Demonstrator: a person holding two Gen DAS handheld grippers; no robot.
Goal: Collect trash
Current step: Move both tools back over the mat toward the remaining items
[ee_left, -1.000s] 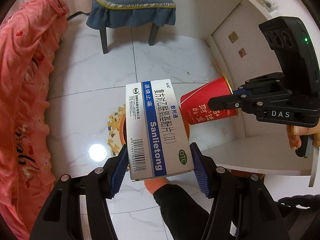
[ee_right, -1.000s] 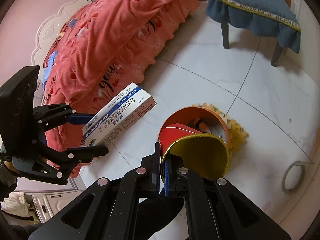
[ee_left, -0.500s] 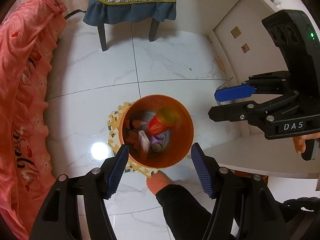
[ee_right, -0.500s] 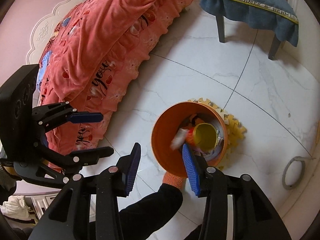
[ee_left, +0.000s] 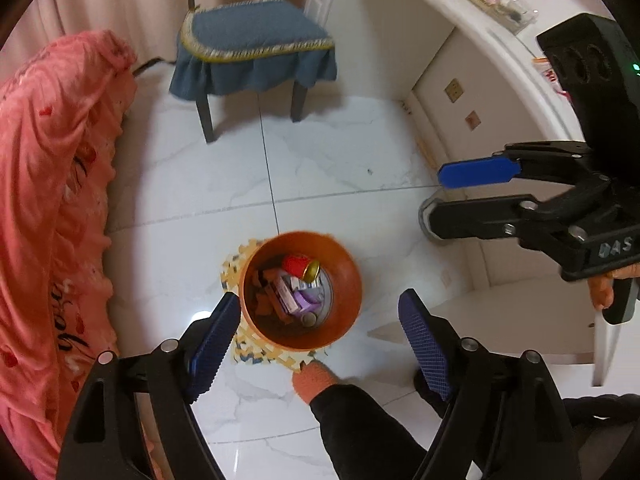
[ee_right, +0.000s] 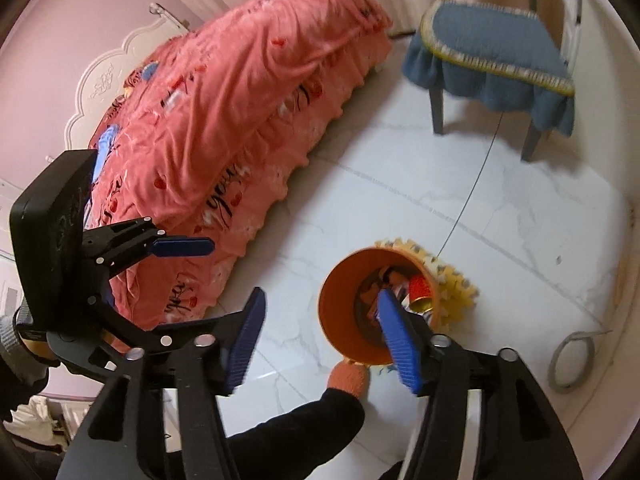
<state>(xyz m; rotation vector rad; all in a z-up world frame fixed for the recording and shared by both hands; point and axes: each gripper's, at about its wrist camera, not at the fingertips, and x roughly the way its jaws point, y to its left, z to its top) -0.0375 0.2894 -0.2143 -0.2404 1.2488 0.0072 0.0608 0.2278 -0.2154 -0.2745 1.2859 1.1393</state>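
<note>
An orange bin (ee_left: 344,304) (ee_right: 340,312) stands on the white floor on a yellow foam mat (ee_left: 248,344) (ee_right: 456,292). Inside it lie a red paper cup (ee_left: 298,265) (ee_right: 420,290), a medicine box (ee_left: 286,294) and other scraps. My left gripper (ee_left: 320,332) hangs above the bin, its jaws opening with nothing between them; it also shows at the left of the right wrist view (ee_right: 192,284). My right gripper (ee_right: 320,340) (ee_left: 444,194) is above and beside the bin, jaws opening and empty.
A bed with a pink cover (ee_left: 52,208) (ee_right: 240,120) runs along the left. A blue-cushioned chair (ee_left: 252,52) (ee_right: 492,52) stands beyond the bin. A white desk (ee_left: 460,32) is at the right. The person's foot in an orange sock (ee_left: 316,380) (ee_right: 350,378) touches the mat.
The left gripper let go of the medicine box and the right let go of the red cup; both now lie in the bin. Both grippers opened and rose away from the bin.
</note>
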